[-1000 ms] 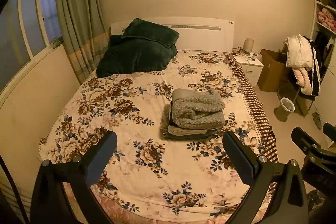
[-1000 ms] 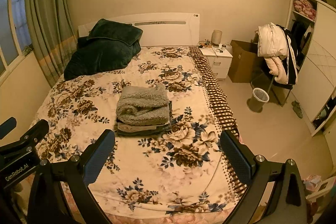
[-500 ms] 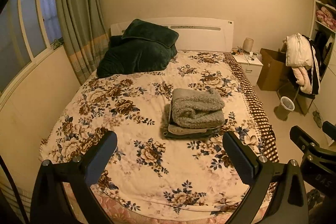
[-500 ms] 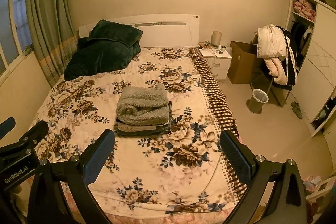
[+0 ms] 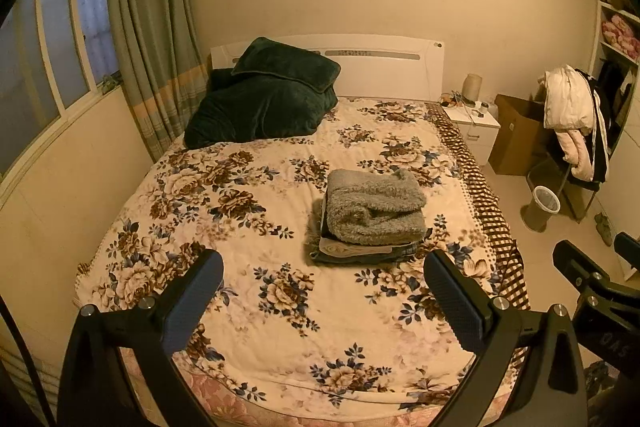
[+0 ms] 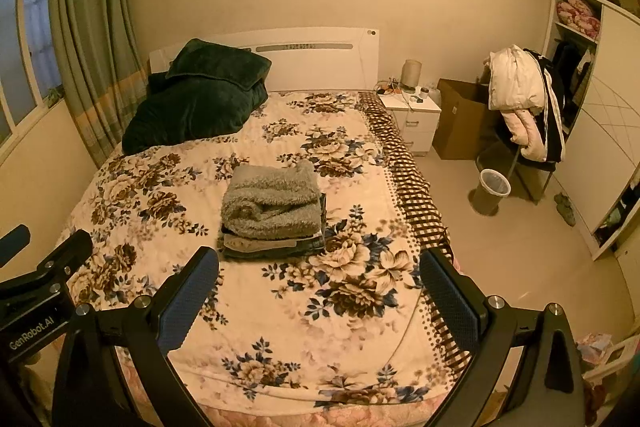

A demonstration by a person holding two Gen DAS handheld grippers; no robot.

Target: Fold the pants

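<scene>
Pants [image 5: 362, 253] lie folded near the middle of the bed [image 5: 200, 187], low in a small stack with a fuzzy grey garment [image 5: 374, 205] on top. Both grippers hang above the bed's foot, well short of the stack, left gripper [image 5: 324, 303] and right gripper [image 6: 320, 301] each with jaws spread wide and holding nothing. A dark green blanket [image 5: 260, 99] is heaped at the bed's head.

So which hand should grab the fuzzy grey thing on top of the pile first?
Probably the left gripper. The pile of folded clothes sits nearly straight ahead of it, while it lies left of the right gripper. Both are open, empty and well short of the bed, so it is close.
</scene>
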